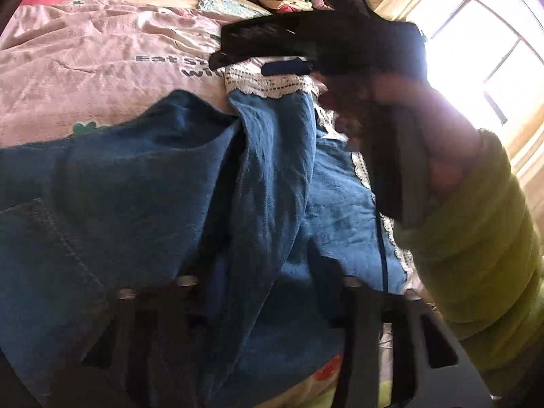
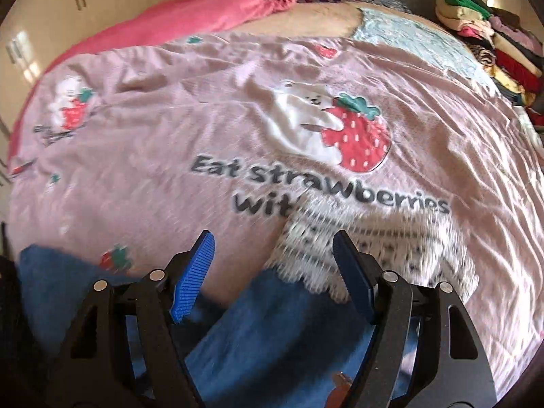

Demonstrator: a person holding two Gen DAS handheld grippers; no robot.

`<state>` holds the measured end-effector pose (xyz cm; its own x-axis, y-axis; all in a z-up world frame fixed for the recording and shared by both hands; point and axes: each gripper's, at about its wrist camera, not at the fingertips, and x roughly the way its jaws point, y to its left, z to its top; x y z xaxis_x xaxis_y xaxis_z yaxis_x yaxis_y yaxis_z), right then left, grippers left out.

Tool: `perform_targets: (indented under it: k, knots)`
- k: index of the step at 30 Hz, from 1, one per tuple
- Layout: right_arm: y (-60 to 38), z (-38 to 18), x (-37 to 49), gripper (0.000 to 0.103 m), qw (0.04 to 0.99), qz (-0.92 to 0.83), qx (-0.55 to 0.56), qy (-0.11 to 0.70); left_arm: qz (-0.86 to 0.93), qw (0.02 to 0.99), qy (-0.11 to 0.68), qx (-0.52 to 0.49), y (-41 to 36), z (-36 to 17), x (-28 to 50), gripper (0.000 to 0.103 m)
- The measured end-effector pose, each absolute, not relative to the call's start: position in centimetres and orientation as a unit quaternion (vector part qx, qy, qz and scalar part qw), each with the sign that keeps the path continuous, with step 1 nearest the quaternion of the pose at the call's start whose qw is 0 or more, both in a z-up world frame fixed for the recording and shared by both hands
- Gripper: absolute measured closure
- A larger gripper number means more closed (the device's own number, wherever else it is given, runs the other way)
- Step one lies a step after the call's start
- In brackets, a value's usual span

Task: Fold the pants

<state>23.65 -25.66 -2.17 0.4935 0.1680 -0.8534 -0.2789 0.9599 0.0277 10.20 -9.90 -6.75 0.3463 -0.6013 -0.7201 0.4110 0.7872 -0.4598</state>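
Blue denim pants [image 1: 142,176] with a white lace hem [image 1: 268,83] lie spread on the bed. A raised ridge of denim runs between the dark, blurred fingers of my left gripper [image 1: 265,272], which is shut on it; the cloth hides the tips. In the right wrist view, my right gripper [image 2: 272,251] hangs open just above one pant leg [image 2: 272,326], its blue pads [image 2: 193,272] either side of the lace hem [image 2: 360,248] and not touching it. The left wrist view also shows the right gripper [image 1: 244,52] at that hem, held by a hand in a yellow-green sleeve [image 1: 476,238].
A pink bedspread [image 2: 170,142] with a strawberry print and lettering covers the bed. A pink blanket [image 2: 204,13] is bunched at the far end. Folded clothes [image 2: 493,30] are stacked at the far right edge. Cupboard doors [image 2: 68,10] stand at the left, a bright window [image 1: 482,54] at the right.
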Motion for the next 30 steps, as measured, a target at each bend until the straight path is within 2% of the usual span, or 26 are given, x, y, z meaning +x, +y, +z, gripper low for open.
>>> perform_targets:
  k: [1,2,6,10,12,13,18,21,23,25,28,30]
  knots:
    - [-25.5,-2.4,24.2,0.038,0.862,0.12,-0.061,0.489,-0.313,0.816,0.478,-0.087,-10.3,-6.9,10.0,0.084]
    - [-25.3,-2.9,24.8,0.038,0.86,0.11,-0.066,0.494,-0.316,0.817,0.477,-0.078,-10.6,-6.9,9.8,0.086]
    - [-25.4,-4.4,26.8,0.038,0.854,0.076,-0.073,0.51,-0.327,0.818,0.469,-0.057,-11.6,-7.0,9.1,0.087]
    - [-26.4,-5.2,27.5,0.079,0.853,0.08,-0.057,0.512,-0.334,0.815,0.469,-0.069,-11.5,-7.3,9.4,0.087]
    - [-27.2,-4.6,27.0,0.092,0.858,0.085,-0.046,0.505,-0.335,0.815,0.468,-0.072,-11.5,-7.2,9.4,0.087]
    - [-27.6,-4.1,26.6,0.096,0.861,0.089,-0.042,0.5,-0.335,0.815,0.468,-0.072,-11.5,-7.2,9.4,0.087]
    - [-31.7,-0.9,23.5,0.096,0.879,0.105,0.011,0.466,-0.334,0.816,0.466,-0.072,-11.3,-7.1,9.2,0.086]
    - [-34.7,1.2,20.6,0.096,0.889,0.11,0.04,0.443,-0.331,0.819,0.463,-0.069,-11.2,-6.8,8.6,0.081]
    - [-36.1,2.1,19.1,0.096,0.893,0.11,0.051,0.434,-0.329,0.821,0.462,-0.066,-11.2,-6.8,8.5,0.072]
    - [-37.7,3.0,17.2,0.096,0.896,0.108,0.065,0.425,-0.324,0.824,0.46,-0.062,-11.2,-6.8,8.6,0.07]
    - [-39.8,3.9,14.4,0.096,0.901,0.1,0.081,0.414,-0.315,0.831,0.455,-0.052,-11.2,-6.8,8.6,0.07]
    - [-41.2,4.0,12.9,0.096,0.902,0.097,0.096,0.409,-0.307,0.839,0.448,-0.037,-11.3,-6.6,8.4,0.086]
